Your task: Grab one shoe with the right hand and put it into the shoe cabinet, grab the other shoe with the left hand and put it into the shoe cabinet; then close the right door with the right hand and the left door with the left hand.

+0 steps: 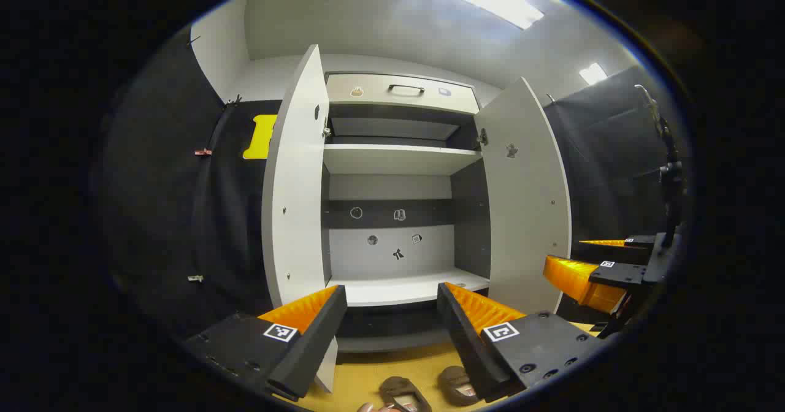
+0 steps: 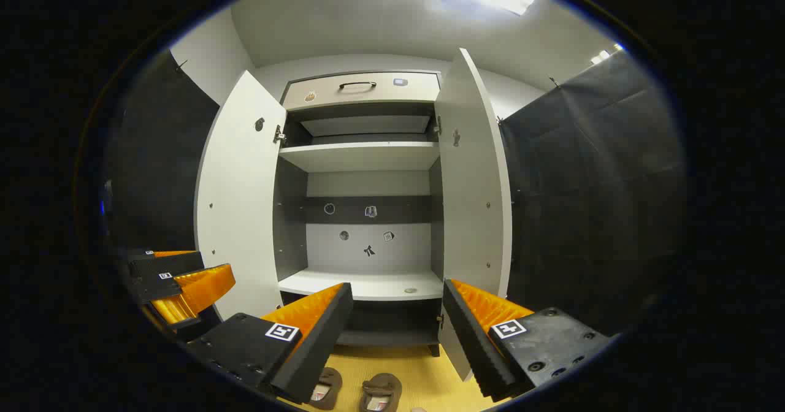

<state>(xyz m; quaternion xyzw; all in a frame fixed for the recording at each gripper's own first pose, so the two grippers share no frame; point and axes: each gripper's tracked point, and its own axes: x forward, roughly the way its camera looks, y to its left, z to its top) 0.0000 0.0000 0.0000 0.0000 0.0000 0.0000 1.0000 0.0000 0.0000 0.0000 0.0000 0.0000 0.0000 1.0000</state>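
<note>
In the left gripper view, the left gripper is spread wide and holds nothing, facing the tall white shoe cabinet with both doors swung open. Two brown shoes lie on the yellow floor below.

In the right gripper view, the right gripper gapes wide, likewise unladen, above the shoes; the left gripper shows farther off.

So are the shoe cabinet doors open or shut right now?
Open. The left door and right door both swing outward, baring the shelves; both shoes sit on the floor.
</note>
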